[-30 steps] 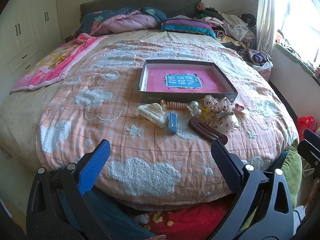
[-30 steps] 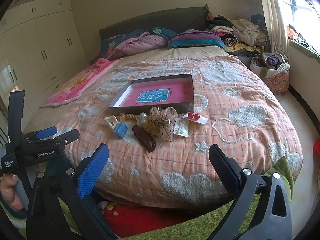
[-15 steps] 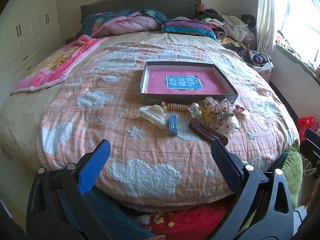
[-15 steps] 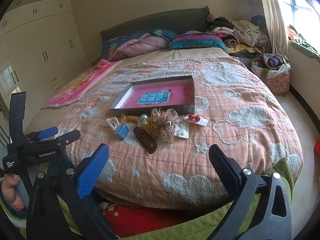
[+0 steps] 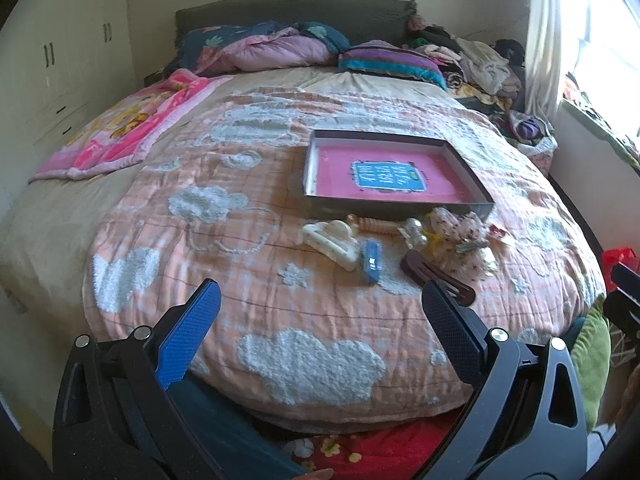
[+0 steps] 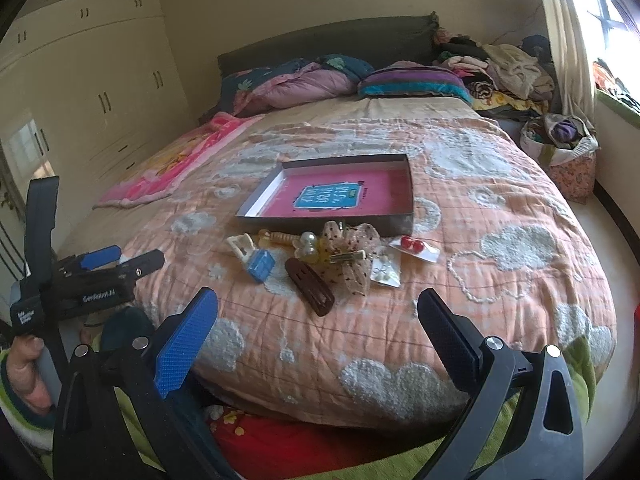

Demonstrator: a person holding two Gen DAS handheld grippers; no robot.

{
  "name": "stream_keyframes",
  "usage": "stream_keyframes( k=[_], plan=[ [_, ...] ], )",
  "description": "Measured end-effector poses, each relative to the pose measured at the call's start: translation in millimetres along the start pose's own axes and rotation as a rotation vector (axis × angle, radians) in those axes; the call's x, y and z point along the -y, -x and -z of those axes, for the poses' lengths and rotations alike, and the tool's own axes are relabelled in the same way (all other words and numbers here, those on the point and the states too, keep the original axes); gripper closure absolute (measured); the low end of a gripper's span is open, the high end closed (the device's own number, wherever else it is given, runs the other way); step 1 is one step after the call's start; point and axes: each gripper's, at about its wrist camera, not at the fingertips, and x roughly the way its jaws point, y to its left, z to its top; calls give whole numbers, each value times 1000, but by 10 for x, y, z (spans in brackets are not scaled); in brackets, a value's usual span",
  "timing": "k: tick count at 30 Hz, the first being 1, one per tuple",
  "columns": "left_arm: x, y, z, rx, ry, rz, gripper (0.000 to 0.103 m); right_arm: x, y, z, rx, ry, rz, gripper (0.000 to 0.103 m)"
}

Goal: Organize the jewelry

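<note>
A shallow grey box with a pink floor (image 5: pixel 394 148) (image 6: pixel 404 192) lies on the peach cloud quilt. In front of it lie hair pieces: a white claw clip (image 5: pixel 332 238) (image 6: pixel 240 245), a blue clip (image 5: pixel 371 266) (image 6: pixel 260 266), a brown barrette (image 5: pixel 438 276) (image 6: pixel 310 286), a dotted bow (image 5: pixel 460 232) (image 6: pixel 352 252), a pearl piece (image 6: pixel 307 240), red earrings on a card (image 6: pixel 414 245) and a white earring card (image 6: pixel 385 270). My left gripper (image 5: pixel 320 308) (image 6: pixel 124 258) and right gripper (image 6: pixel 318 316) are open and empty, short of the bed's near edge.
Pillows and a folded duvet (image 5: pixel 280 46) lie at the headboard. A pink blanket (image 5: pixel 128 124) lies at the left. Clothes (image 5: pixel 480 64) and a bag (image 6: pixel 560 148) crowd the right side by the window. Wardrobes (image 6: pixel 80 92) line the left wall.
Both grippers have moved slightly forward towards the bed, so the box and clips look a little nearer. Nothing on the quilt has moved.
</note>
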Motion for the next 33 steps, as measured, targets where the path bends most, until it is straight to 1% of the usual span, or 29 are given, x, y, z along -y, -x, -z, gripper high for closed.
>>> stream_keyframes(
  k=[4,11,15,17,20,23,25,29,31,33],
  plan=[
    [-204,-64,-53,-7,44,-15,9,-50,-108,-70,-8,22,-20,4],
    [-563,-228,-150,-28,131,-64,9,-154,-363,-217,-19,86,-41,4],
    [-699,-371,-207,-49,167,-67,9,-185,-579,-297,-35,109,-55,4],
    [-714,-443,-236,-58,174,-48,9,-186,-697,-325,-48,116,-65,4],
    [-662,-590,-298,-65,168,1,9,-159,-894,-355,-74,121,-69,4],
    [-585,-842,-357,-100,164,65,9,-97,-1087,-363,-101,114,-58,4],
    [-532,-1043,-387,-142,176,105,9,-35,-1205,-348,-116,97,-57,4],
    [-418,-1352,-400,-196,192,182,9,132,-1422,-316,-144,73,-3,4],
    [-321,-1506,-375,-227,181,194,9,201,-1507,-311,-153,63,5,4],
    [-267,-1631,-342,-258,197,195,9,255,-1605,-298,-165,58,24,4]
  ],
)
